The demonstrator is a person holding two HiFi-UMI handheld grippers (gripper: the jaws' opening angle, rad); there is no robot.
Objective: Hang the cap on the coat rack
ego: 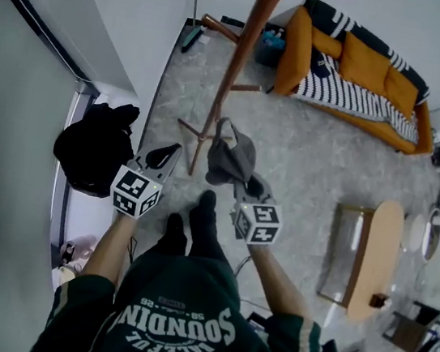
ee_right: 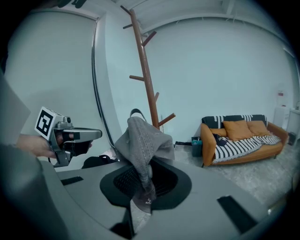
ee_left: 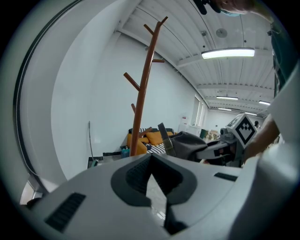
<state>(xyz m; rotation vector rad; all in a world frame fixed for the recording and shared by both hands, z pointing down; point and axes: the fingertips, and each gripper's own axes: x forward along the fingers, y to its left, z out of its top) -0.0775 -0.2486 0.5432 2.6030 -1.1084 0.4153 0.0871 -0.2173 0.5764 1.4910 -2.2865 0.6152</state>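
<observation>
A grey cap [ego: 231, 158] hangs bunched from my right gripper [ego: 245, 186], whose jaws are shut on its fabric; in the right gripper view the cap [ee_right: 143, 143] rises out of the jaws [ee_right: 143, 177] with its strap loop on top. The brown wooden coat rack [ego: 239, 59] stands just beyond the cap, its bare pegs angled upward [ee_right: 144, 70]. My left gripper [ego: 164, 156] is held to the left of the cap, shut and empty [ee_left: 151, 161]. From the left gripper view the cap [ee_left: 187, 145] and rack [ee_left: 142, 93] lie ahead and to the right.
An orange sofa [ego: 358, 73] with a striped blanket stands behind the rack. A black bag [ego: 93, 148] lies at the left by the white wall. A wooden table [ego: 376, 252] is at the right. The person's black-socked feet [ego: 197, 217] stand near the rack's base.
</observation>
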